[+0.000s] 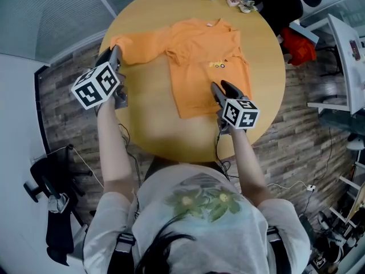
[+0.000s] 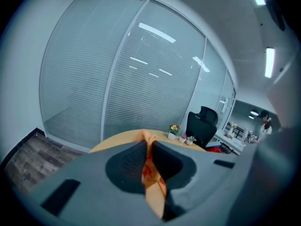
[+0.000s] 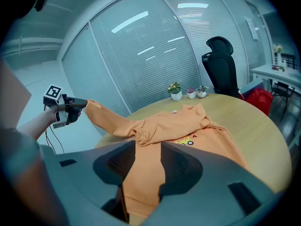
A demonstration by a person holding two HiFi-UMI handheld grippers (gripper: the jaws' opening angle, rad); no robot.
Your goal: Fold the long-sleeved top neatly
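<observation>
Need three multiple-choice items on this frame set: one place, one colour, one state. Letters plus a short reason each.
1. Where do the small plant pots stand?
A. On the chest of the top
B. On the floor beside the chair
C. At the table's far edge, beyond the top's neck

2. What colour is the top?
A. Blue
B. Orange
C. White

3. What is the left gripper's state?
A. Shut on the top's sleeve
B. Open and empty
C. Shut on a plant pot

Answers:
1. C: the plant pots sit on the table behind the collar, clear of the cloth.
2. B: the top is orange all over, with a small print on the chest.
3. A: the left gripper has its jaws pressed together on the sleeve, whose cloth runs between them.
</observation>
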